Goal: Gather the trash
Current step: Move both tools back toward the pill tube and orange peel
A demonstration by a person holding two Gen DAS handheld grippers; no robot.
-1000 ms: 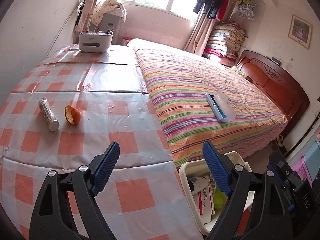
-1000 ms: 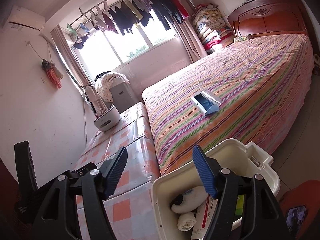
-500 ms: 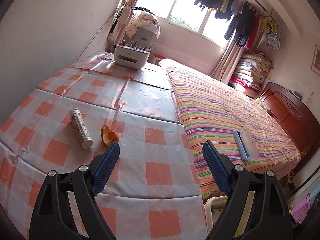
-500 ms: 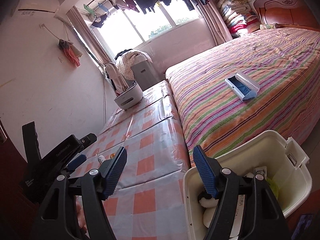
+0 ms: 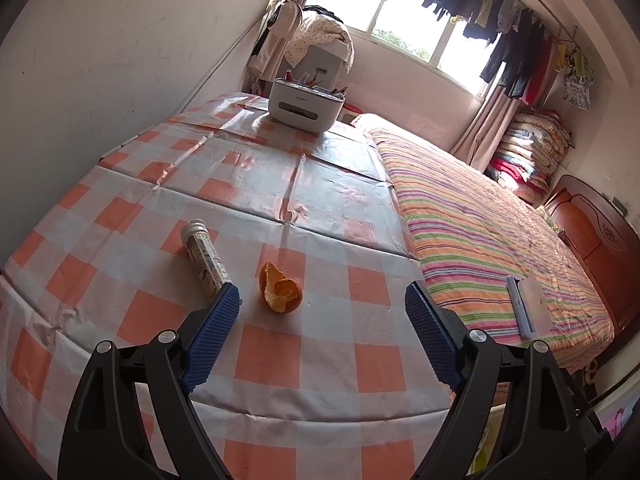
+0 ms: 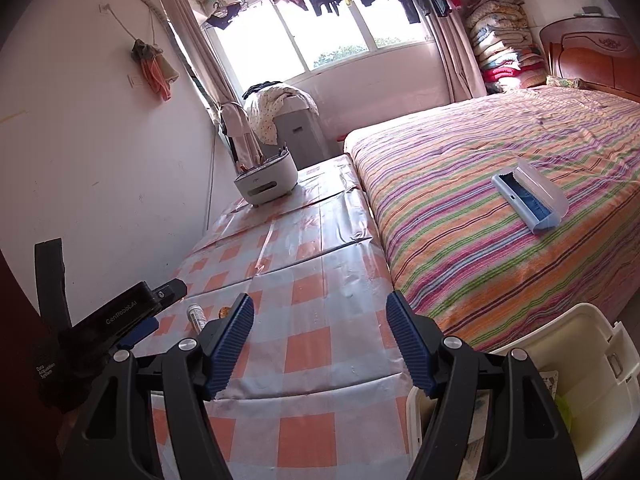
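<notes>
Left wrist view: the left gripper (image 5: 322,300) stands wide open over the near part of the surface (image 5: 280,364), which wears an orange-and-white checked cloth. Nothing is between its blue pads. Just beyond the gap, nearer the left pad, lies a piece of orange peel (image 5: 280,289), curled and resting on the cloth. Beside it to the left lies a small tube (image 5: 204,256) on its side, its ribbed cap pointing away; its near end is hidden behind the left pad, and whether the pad touches it cannot be told. At the far end of the surface stands a white organiser box (image 5: 306,106) with pens in it. To the right runs a bed (image 5: 480,224) with a striped cover, and a pale blue case (image 5: 526,306) lies on it.

Right wrist view: the right gripper (image 6: 320,314) is also open, somewhat less wide, with nothing held. It hangs over the near edge of the same surface. The tube and the peel show small and far left, just past the left pad, partly hidden by it. The left gripper's black body juts in from the left edge. At the lower right, beside the surface and the bed, sits a white bin (image 6: 592,364) with some rubbish inside, partly hidden behind the right finger.
</notes>
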